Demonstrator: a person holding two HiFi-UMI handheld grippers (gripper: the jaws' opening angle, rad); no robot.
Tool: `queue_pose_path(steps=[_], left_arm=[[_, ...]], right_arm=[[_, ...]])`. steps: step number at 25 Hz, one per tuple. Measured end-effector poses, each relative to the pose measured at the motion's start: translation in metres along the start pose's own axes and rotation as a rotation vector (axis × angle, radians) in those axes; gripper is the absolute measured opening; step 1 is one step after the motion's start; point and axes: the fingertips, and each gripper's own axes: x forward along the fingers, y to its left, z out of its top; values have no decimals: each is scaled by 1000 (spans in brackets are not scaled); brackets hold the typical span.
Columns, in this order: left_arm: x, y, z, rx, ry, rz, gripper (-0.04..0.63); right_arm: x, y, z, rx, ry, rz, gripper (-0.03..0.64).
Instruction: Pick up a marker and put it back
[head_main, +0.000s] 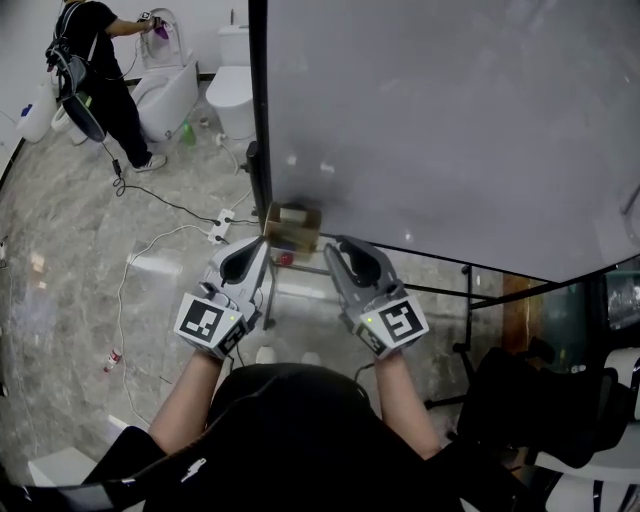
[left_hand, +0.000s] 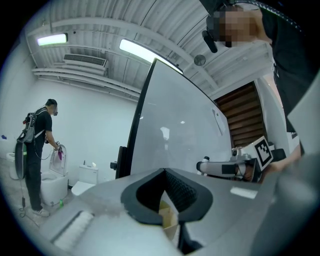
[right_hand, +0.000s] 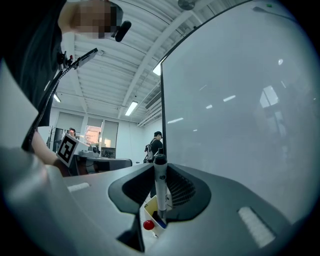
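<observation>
Between the jaws of the right gripper (right_hand: 160, 167), upright and clamped: a marker (right_hand: 160, 187), lower end over the holder box (right_hand: 150, 206) just ahead. Picked up, seemingly; dropping back and letting go still left. Left gripper (left_hand: 163, 172) alongside, closed, empty.

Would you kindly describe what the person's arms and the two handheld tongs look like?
The left tongs and right tongs are grey, tapered shells with black ribbed pads inside. Each carries a white cube printed with black square markers and a green light. The person wears a black top; the forearms are uncovered.
</observation>
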Motion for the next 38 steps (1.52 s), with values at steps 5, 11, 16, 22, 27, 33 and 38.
queue_pose_path(steps=[5, 11, 16, 22, 27, 33, 38], left_arm=[[-7, 4, 0, 6, 2, 32, 2], [-18, 14, -2, 12, 9, 87, 0], [-25, 19, -1, 15, 11, 122, 0], [-32, 24, 1, 20, 10, 159, 2], [-34, 27, 0, 20, 10, 179, 2], [-33, 31, -1, 25, 41, 207, 1], [-34, 31, 0, 23, 10, 203, 0]], right_arm=[[7, -6, -13, 4, 17, 11, 83], [19, -11, -31, 4, 53, 27, 83], [27, -14, -47, -4, 86, 42, 83], [32, -16, -65, 9, 125, 57, 83], [37, -20, -80, 19, 151, 63, 83], [39, -22, -91, 24, 173, 74, 83], [41, -20, -100, 24, 192, 88, 83]])
